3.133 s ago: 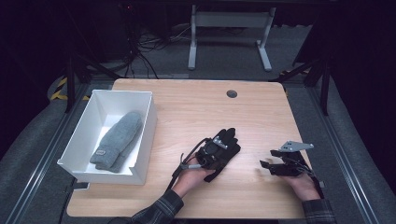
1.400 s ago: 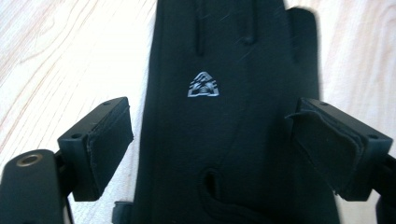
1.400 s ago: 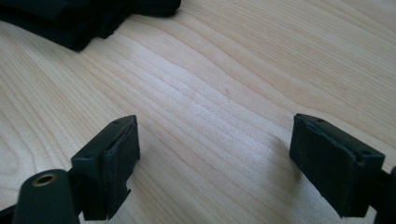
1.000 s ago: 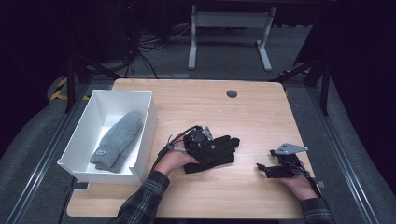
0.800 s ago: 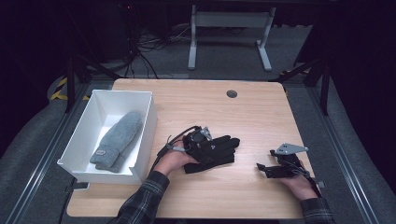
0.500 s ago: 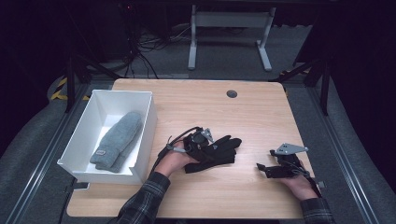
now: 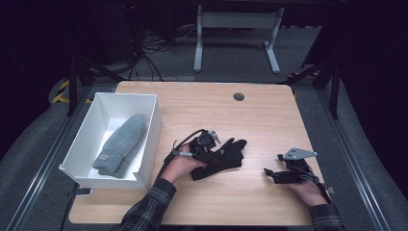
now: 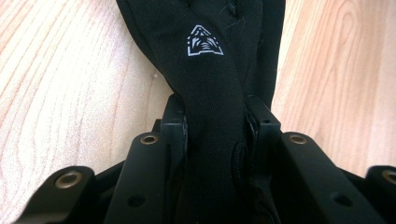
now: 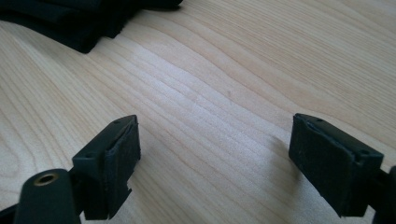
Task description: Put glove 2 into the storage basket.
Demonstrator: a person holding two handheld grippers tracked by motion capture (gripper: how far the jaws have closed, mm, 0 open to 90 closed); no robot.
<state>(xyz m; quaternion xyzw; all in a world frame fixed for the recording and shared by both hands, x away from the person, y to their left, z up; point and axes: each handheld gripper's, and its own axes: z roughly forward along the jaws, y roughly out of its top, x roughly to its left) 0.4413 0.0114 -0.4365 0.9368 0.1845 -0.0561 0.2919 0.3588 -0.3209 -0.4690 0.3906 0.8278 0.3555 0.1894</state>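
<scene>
Two jaws of left gripper (image 8: 215, 123) just closing — pinching black glove (image 8: 215, 70), mid-table (image 7: 269, 120)

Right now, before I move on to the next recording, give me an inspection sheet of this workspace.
Surface: wooden table, with a round grommet hole.
Job's things: black glove flat on the wood; grey mitten inside the white bin at the left.
Clutter: nothing seen.
Grippers: left hand-held gripper has just been closing, pads pressing the glove's cuff; right hand-held gripper open over bare wood, holding nothing.
Cables: black cable trails from the left gripper; loose wires on the floor.
Surroundings: dark room, grey floor, metal stand behind.
</scene>
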